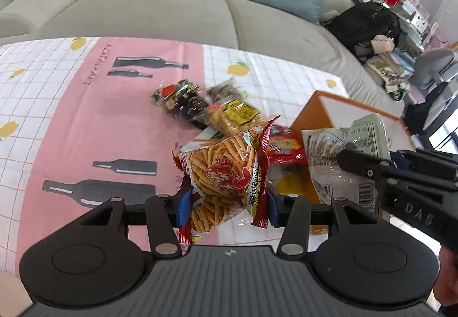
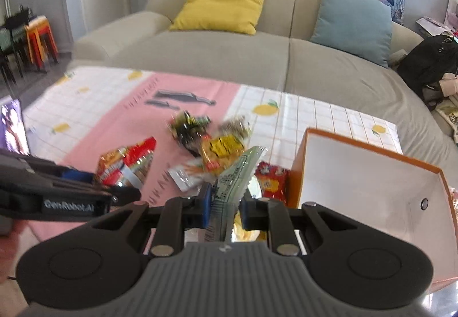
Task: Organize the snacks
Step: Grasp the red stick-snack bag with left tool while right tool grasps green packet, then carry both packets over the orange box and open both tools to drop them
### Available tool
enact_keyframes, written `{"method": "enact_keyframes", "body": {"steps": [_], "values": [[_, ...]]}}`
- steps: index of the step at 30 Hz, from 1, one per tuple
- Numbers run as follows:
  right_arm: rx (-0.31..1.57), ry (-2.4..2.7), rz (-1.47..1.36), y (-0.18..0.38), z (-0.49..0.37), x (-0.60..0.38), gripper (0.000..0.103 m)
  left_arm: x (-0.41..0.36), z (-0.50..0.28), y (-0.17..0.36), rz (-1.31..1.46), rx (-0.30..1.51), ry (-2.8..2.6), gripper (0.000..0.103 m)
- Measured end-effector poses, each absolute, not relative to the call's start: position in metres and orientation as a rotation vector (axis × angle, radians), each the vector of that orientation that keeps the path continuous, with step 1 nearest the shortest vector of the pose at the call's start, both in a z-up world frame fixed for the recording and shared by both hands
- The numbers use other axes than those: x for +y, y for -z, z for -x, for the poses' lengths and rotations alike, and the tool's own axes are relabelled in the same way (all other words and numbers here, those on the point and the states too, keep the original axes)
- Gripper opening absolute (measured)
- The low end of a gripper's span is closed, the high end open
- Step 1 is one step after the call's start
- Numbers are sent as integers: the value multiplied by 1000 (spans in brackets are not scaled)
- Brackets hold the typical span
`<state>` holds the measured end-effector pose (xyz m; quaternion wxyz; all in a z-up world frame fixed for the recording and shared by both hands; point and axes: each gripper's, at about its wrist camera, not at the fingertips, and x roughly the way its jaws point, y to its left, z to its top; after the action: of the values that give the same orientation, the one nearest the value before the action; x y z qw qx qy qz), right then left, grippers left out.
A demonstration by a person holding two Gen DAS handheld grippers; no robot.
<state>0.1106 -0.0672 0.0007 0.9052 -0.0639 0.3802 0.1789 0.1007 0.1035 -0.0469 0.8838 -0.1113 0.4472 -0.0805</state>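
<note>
My left gripper (image 1: 228, 202) is shut on a red and yellow bag of shrimp sticks (image 1: 226, 171), held up above the table. The same bag (image 2: 126, 165) and left gripper (image 2: 126, 194) show at the left of the right wrist view. A pale green and white packet (image 2: 237, 174) stands between the blue pads of my right gripper (image 2: 224, 206), which is shut on it. From the left wrist view that packet (image 1: 337, 142) hangs in front of the orange box (image 1: 312, 111), with the right gripper (image 1: 352, 159) beside it. The orange box (image 2: 372, 151) is open, white inside, and I see nothing in it.
Loose snacks lie heaped mid-table: a dark packet (image 1: 180, 99), a yellow packet (image 1: 234, 114) and a red packet (image 1: 283, 145). The pink and white tablecloth (image 1: 71, 122) covers the table. A grey sofa (image 1: 171, 16) with cushions runs behind the far edge.
</note>
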Motion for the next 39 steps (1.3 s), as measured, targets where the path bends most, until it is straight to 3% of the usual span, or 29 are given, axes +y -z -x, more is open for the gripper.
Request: {"method": "enact_keyframes", "body": {"steps": [8, 17, 27, 39], "values": [[795, -385, 15, -38, -121, -109, 17, 81, -105, 16, 188, 878, 265, 57], [798, -248, -15, -48, -138, -181, 17, 0, -134, 4, 78, 876, 465, 57], [912, -147, -104, -10, -169, -242, 14, -93, -170, 32, -100, 969, 650, 57], [1098, -110, -139, 59, -201, -259, 14, -132, -201, 89, -369, 1194, 688, 58]]}}
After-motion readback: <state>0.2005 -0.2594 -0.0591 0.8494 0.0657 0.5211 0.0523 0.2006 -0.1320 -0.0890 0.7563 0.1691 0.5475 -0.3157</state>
